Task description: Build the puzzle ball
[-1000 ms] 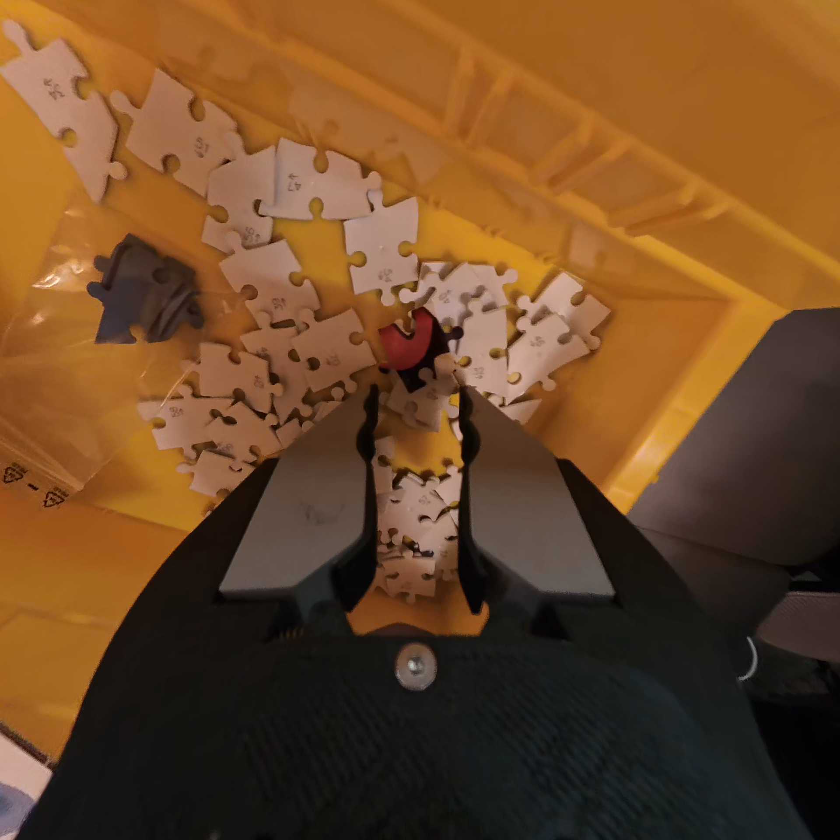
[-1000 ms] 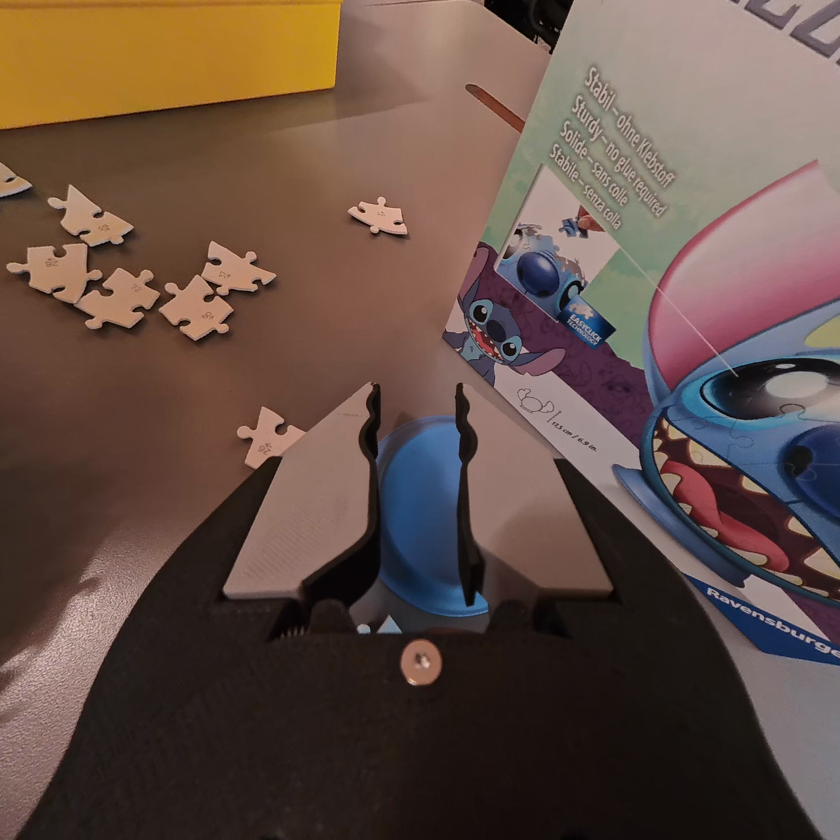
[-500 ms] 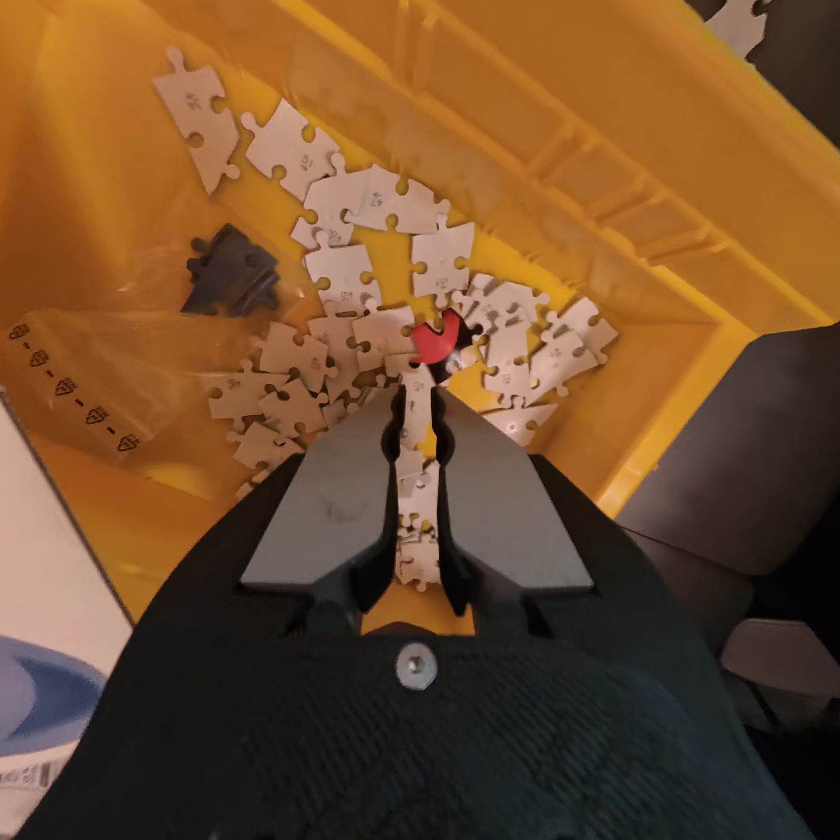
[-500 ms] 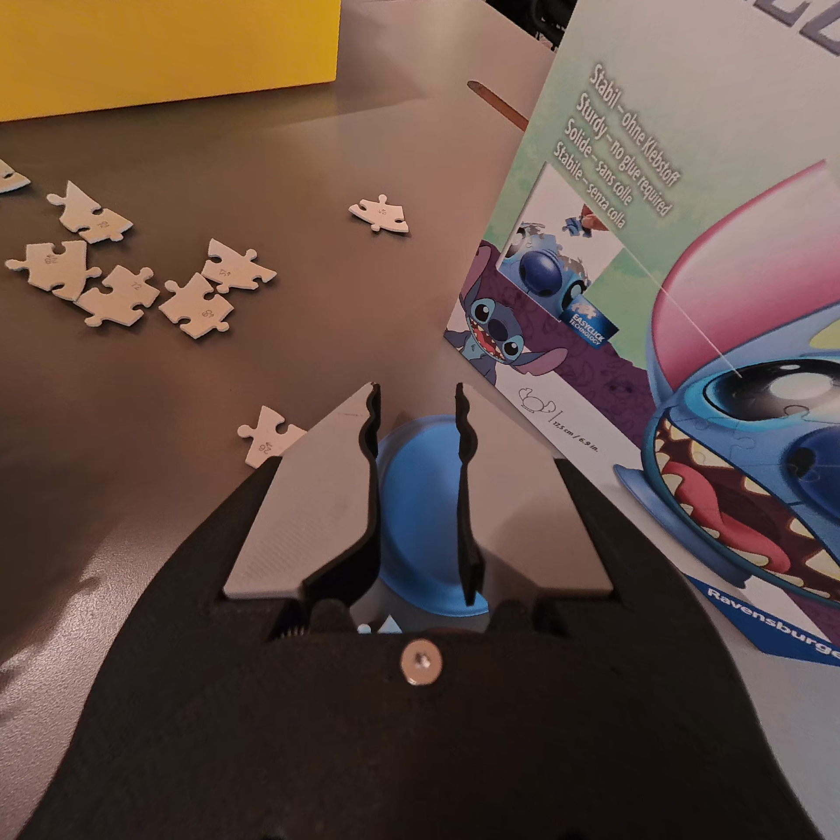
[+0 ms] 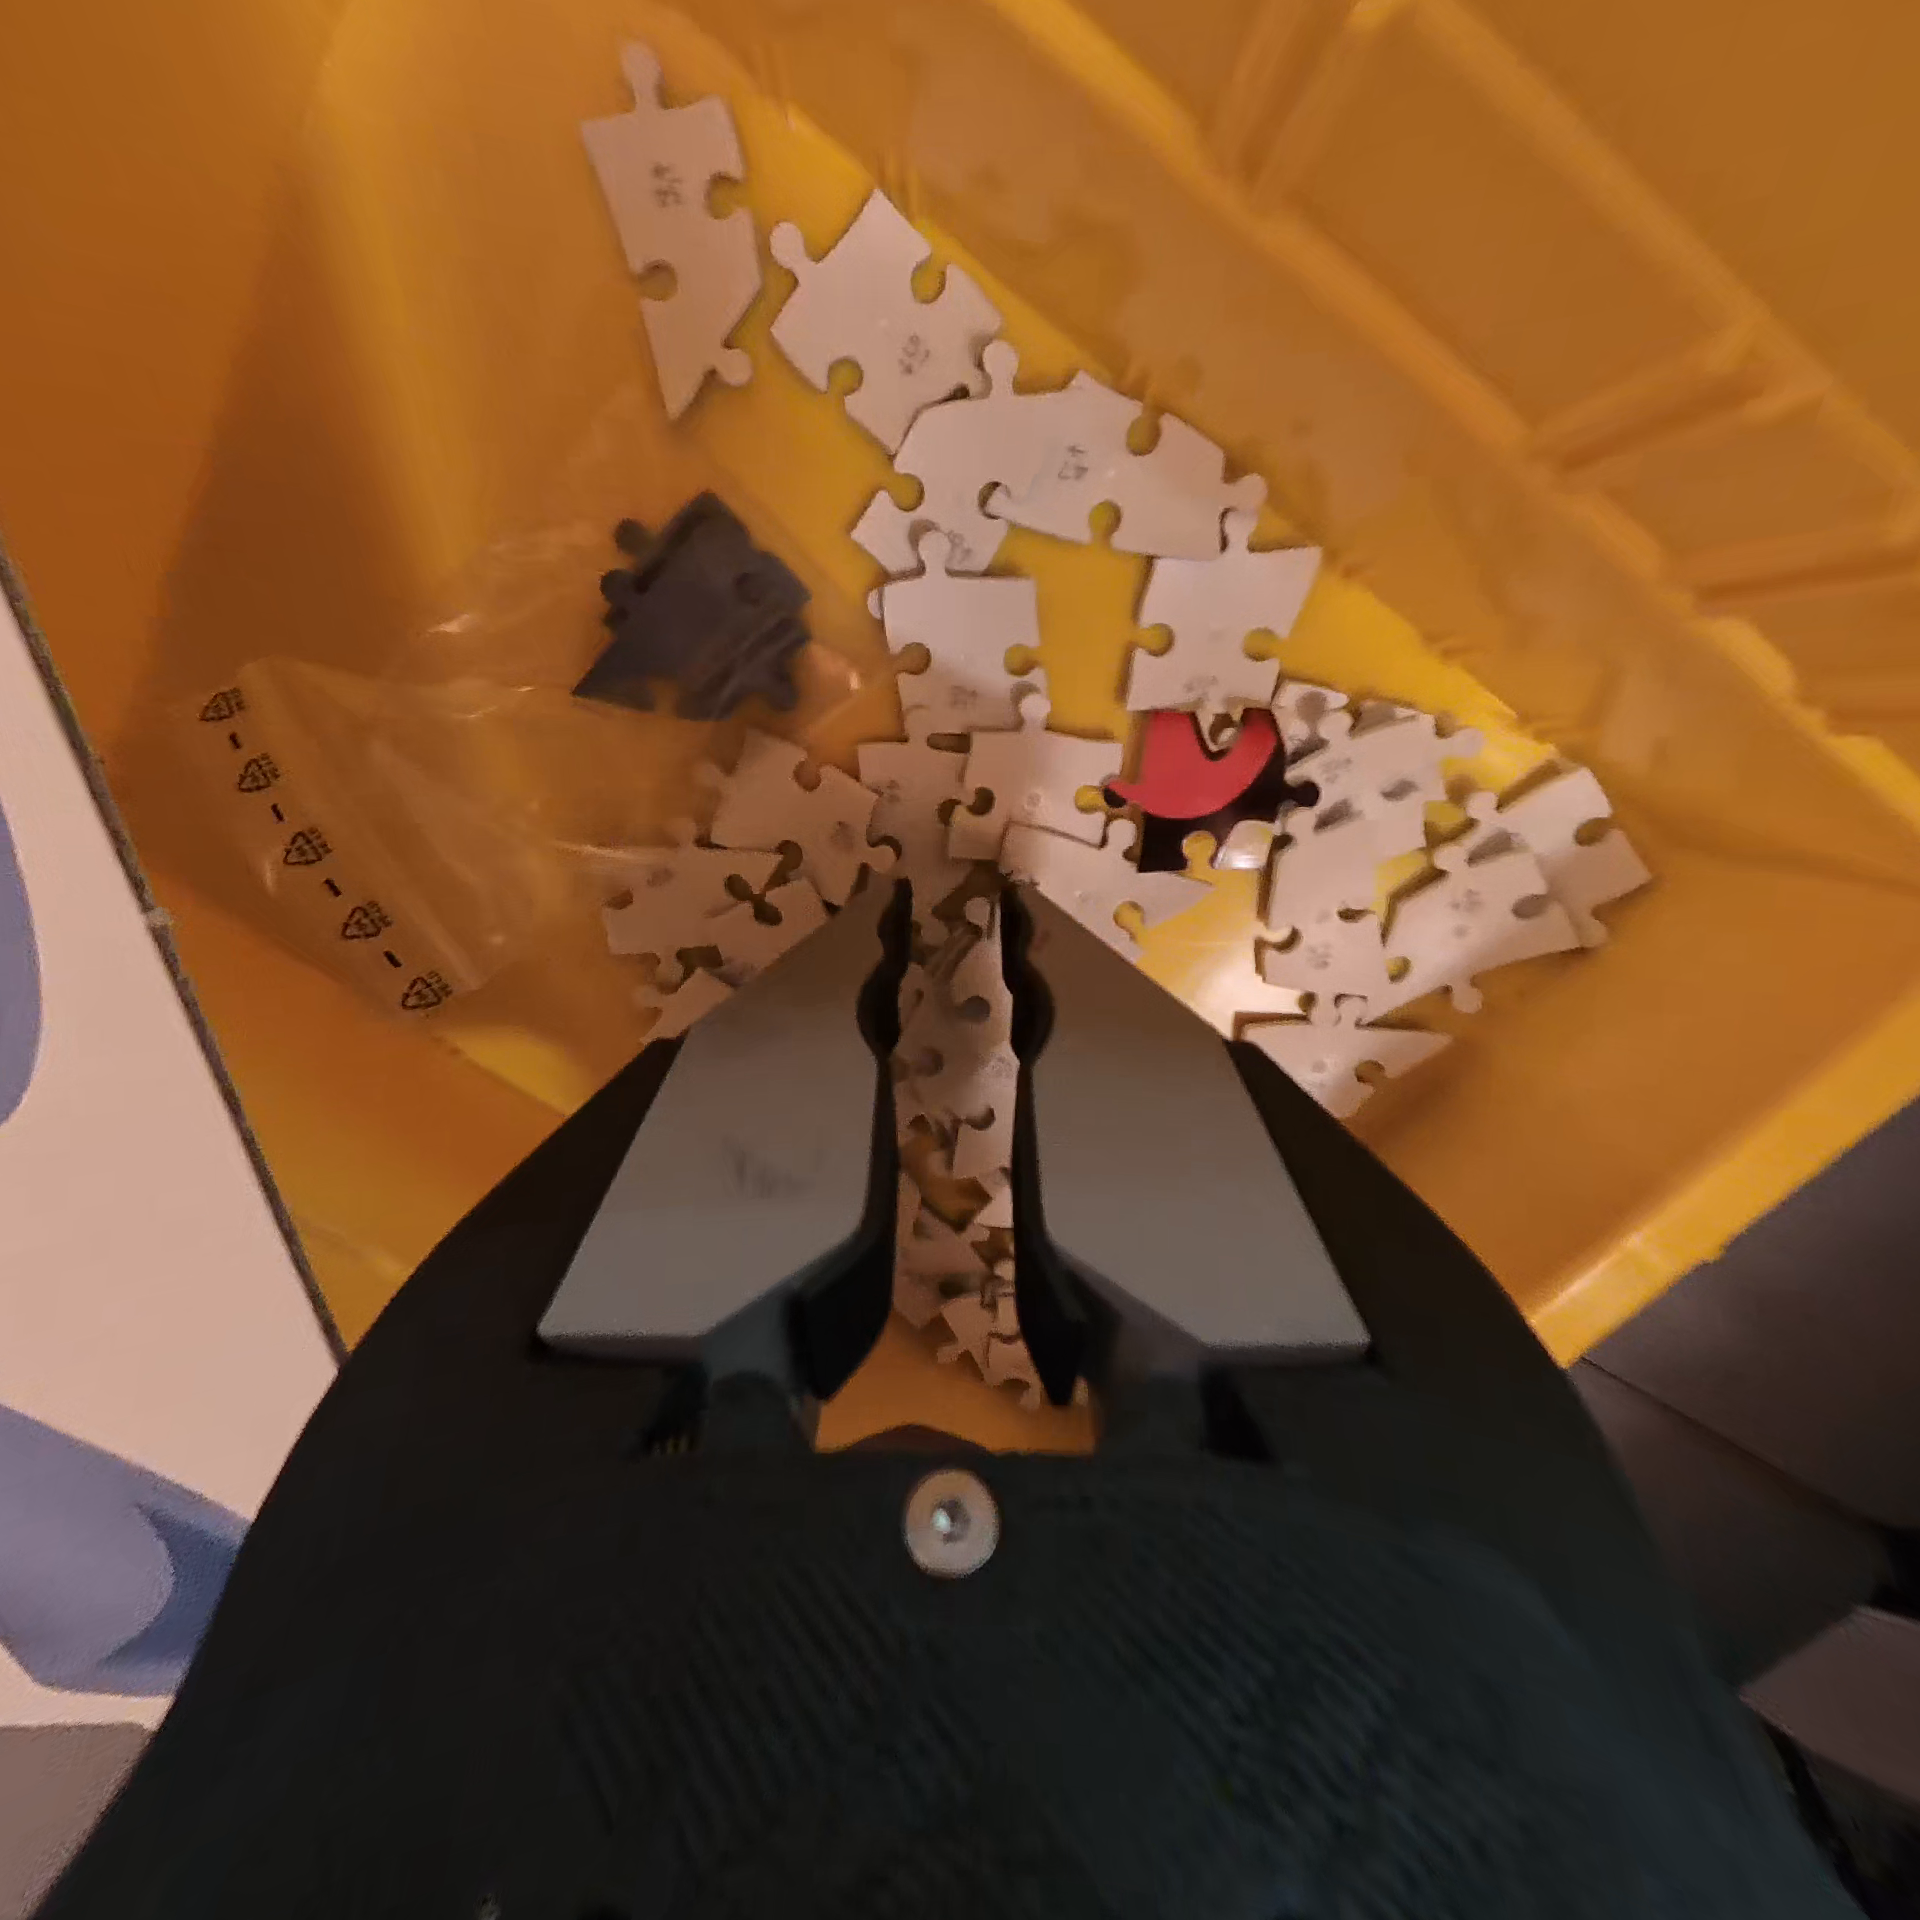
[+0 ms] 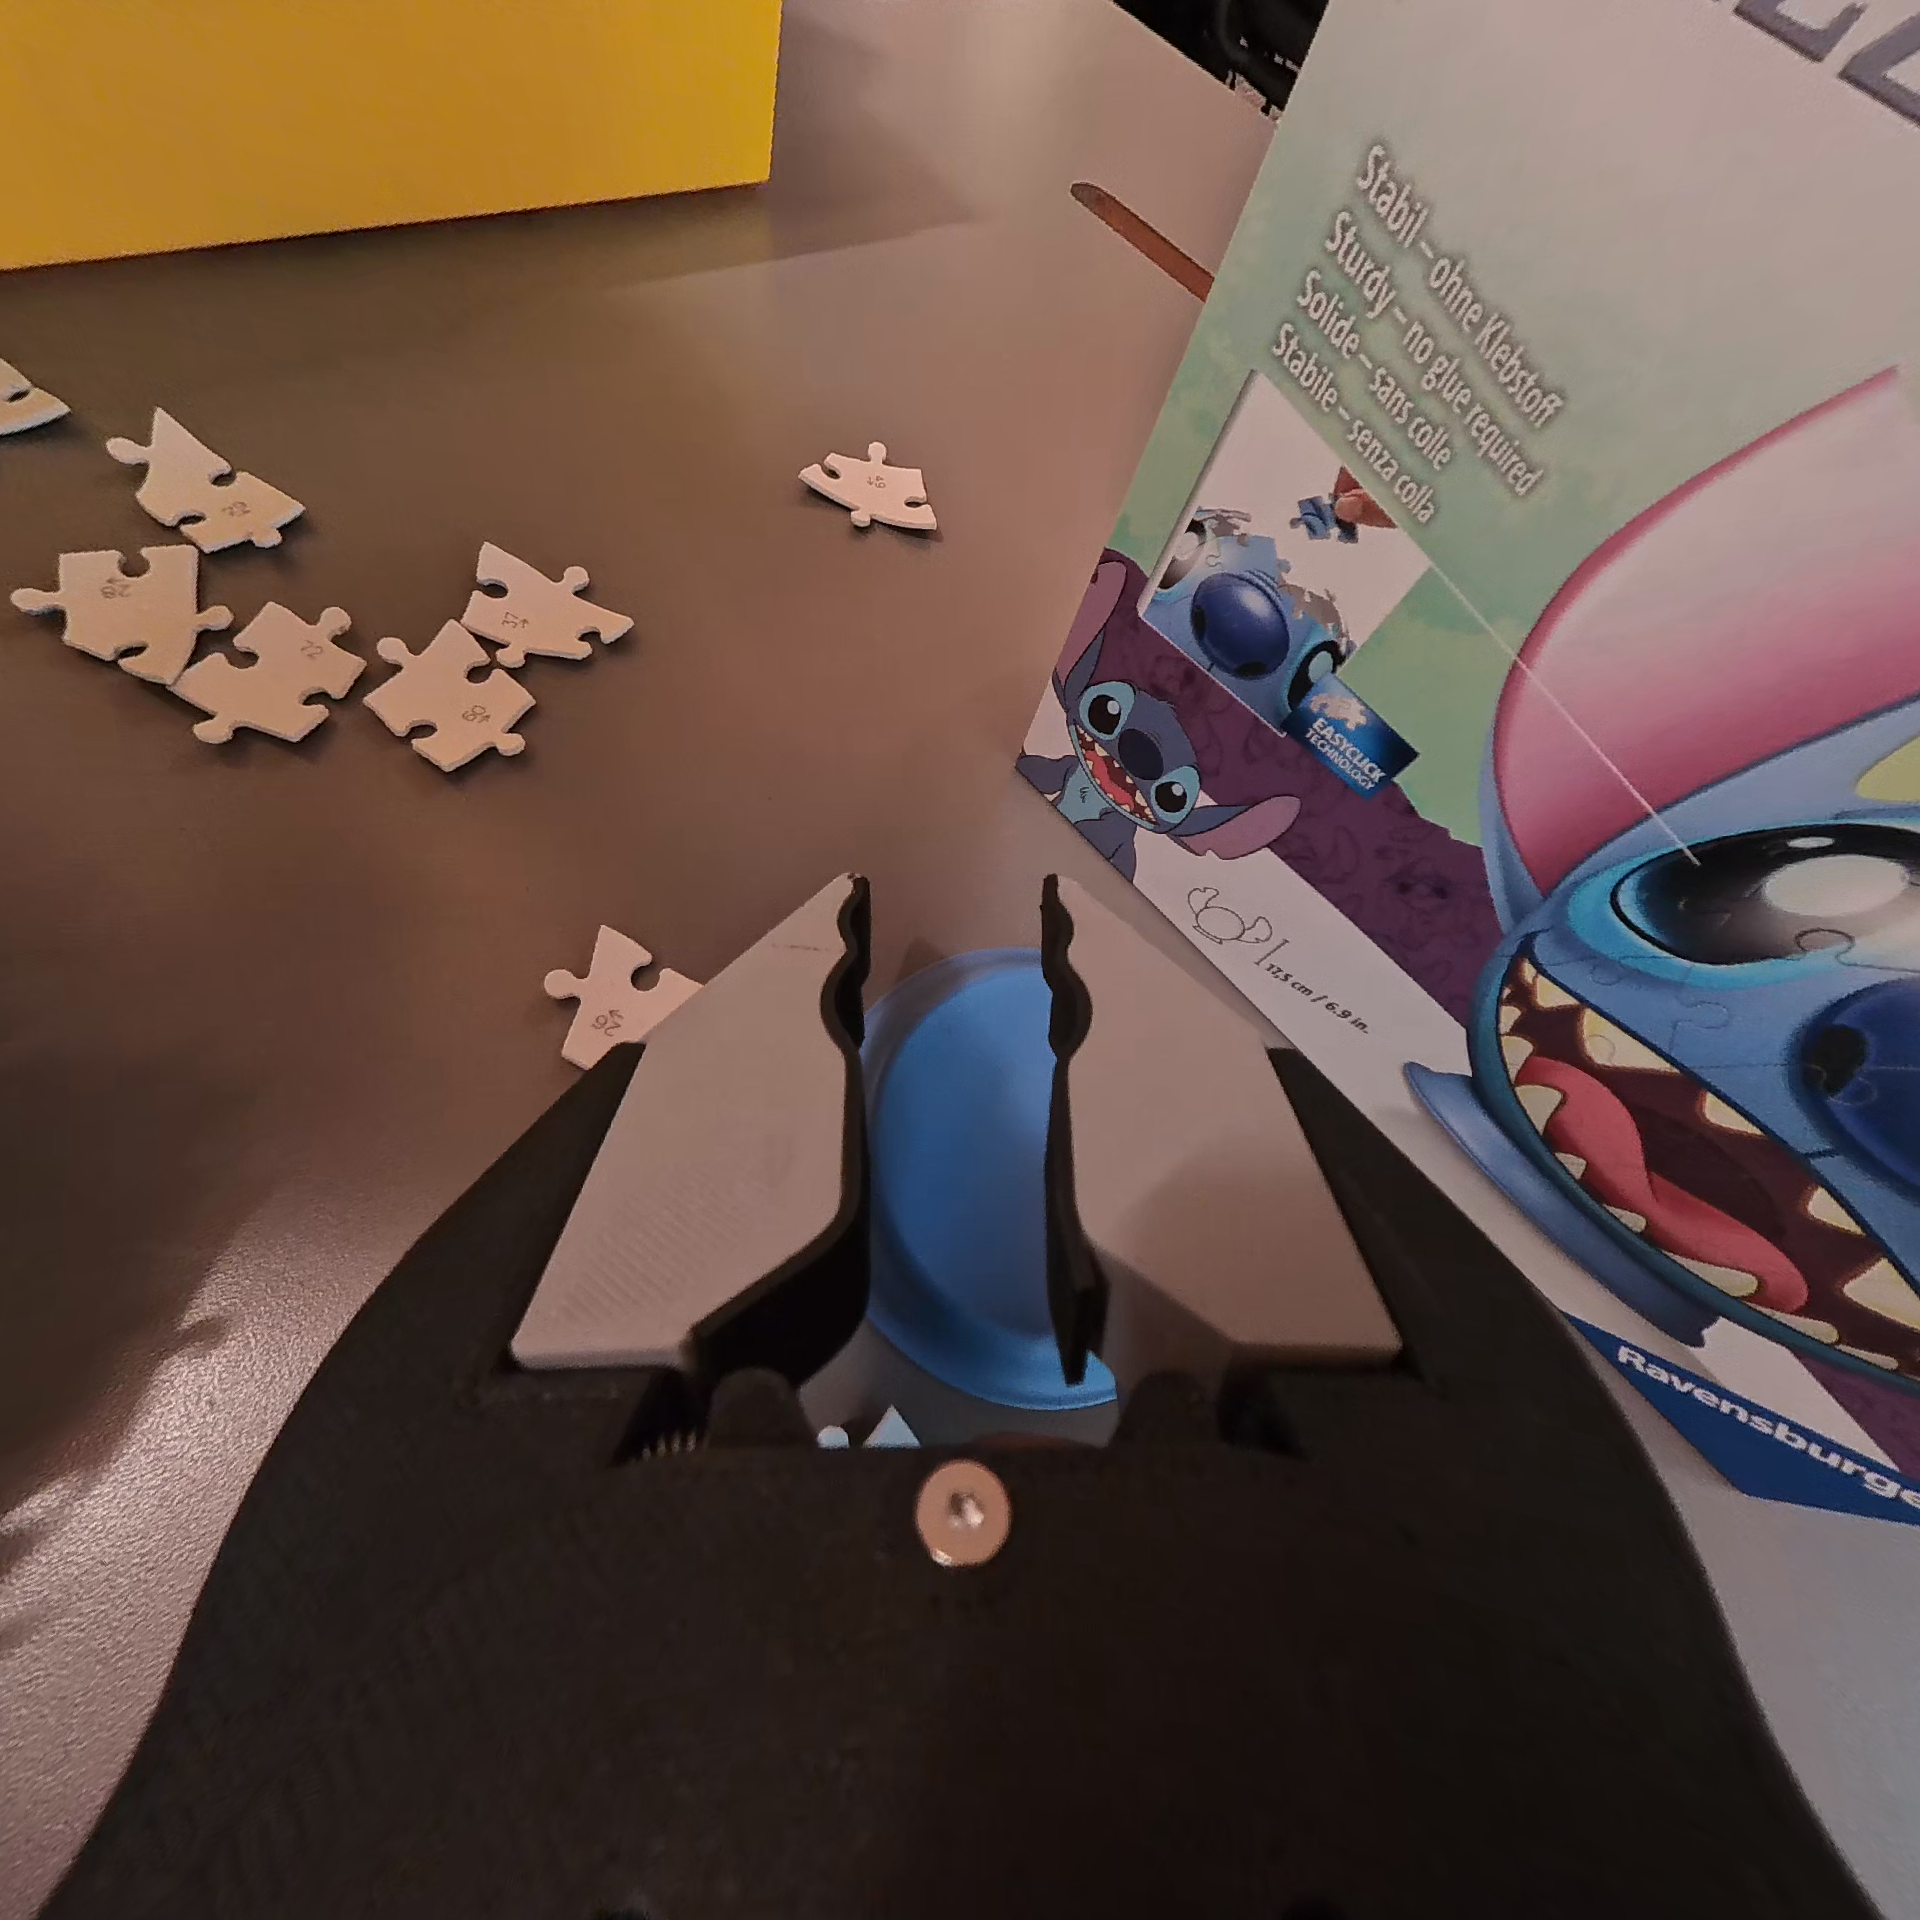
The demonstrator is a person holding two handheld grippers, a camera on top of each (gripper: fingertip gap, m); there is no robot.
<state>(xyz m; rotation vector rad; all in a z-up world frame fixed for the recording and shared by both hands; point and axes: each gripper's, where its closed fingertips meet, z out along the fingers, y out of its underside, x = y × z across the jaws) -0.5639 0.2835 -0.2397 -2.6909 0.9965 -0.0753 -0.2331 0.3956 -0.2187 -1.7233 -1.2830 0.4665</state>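
Note:
In the left wrist view, my left gripper [image 5: 956,904] hangs over a pile of grey-backed puzzle pieces [image 5: 1039,468] in a yellow bin [image 5: 1558,468]. Its jaws are nearly together, pinching a pale puzzle piece [image 5: 961,997] edge-on. A red piece [image 5: 1195,774] lies just right of the fingertips, and a dark piece [image 5: 707,623] lies to the left. In the right wrist view, my right gripper [image 6: 951,904] is shut on a round blue plastic part [image 6: 956,1143], held low over the table [image 6: 727,343]. Several loose pieces [image 6: 447,696] lie on the table to its left.
A clear plastic bag [image 5: 343,810] lies in the bin's left part. The puzzle's picture box [image 6: 1558,571] stands close on the right of the right gripper, and its edge shows in the left wrist view [image 5: 104,1039]. The bin's outer wall [image 6: 364,104] is at the table's far left.
My left gripper's jaws have closed from wide apart onto a piece from the pile, and the gripper has pulled back and turned over the bin. The right gripper has barely moved.

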